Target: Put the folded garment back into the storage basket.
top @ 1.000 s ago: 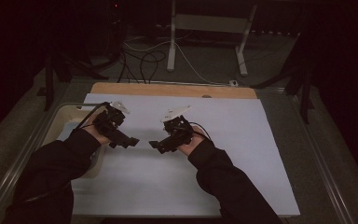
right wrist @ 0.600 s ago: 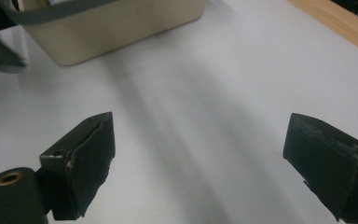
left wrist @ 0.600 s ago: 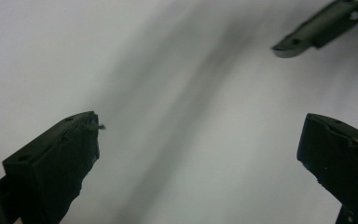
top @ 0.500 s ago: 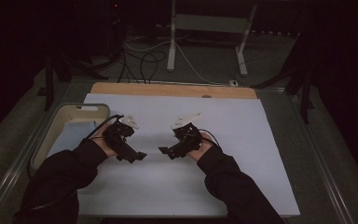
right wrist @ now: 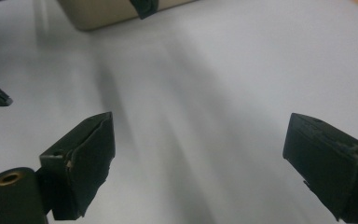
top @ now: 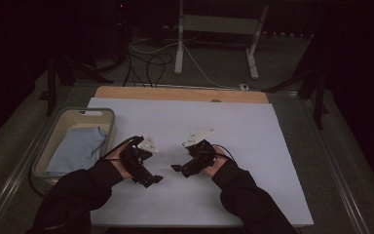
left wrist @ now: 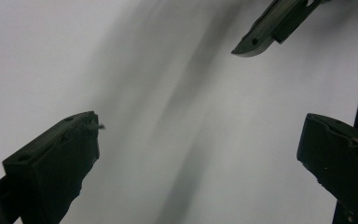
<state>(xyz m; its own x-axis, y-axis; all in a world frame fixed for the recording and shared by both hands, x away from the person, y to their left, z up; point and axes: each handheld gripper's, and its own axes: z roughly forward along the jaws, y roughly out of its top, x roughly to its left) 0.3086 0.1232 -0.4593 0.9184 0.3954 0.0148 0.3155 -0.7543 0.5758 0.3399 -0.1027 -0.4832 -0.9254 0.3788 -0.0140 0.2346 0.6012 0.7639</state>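
Left gripper [top: 157,179] and right gripper [top: 174,168], fingers spread and empty, hover near each other right of the beige plastic bin [top: 53,141].

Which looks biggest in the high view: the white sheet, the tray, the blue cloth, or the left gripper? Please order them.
1. white sheet
2. tray
3. blue cloth, lying in the tray
4. left gripper, smallest, though it is nearer the camera

A table [top: 185,93] under a white sheet [top: 233,141] — at its left edge, a beige bin [top: 58,134] holding blue cloth [top: 75,148]
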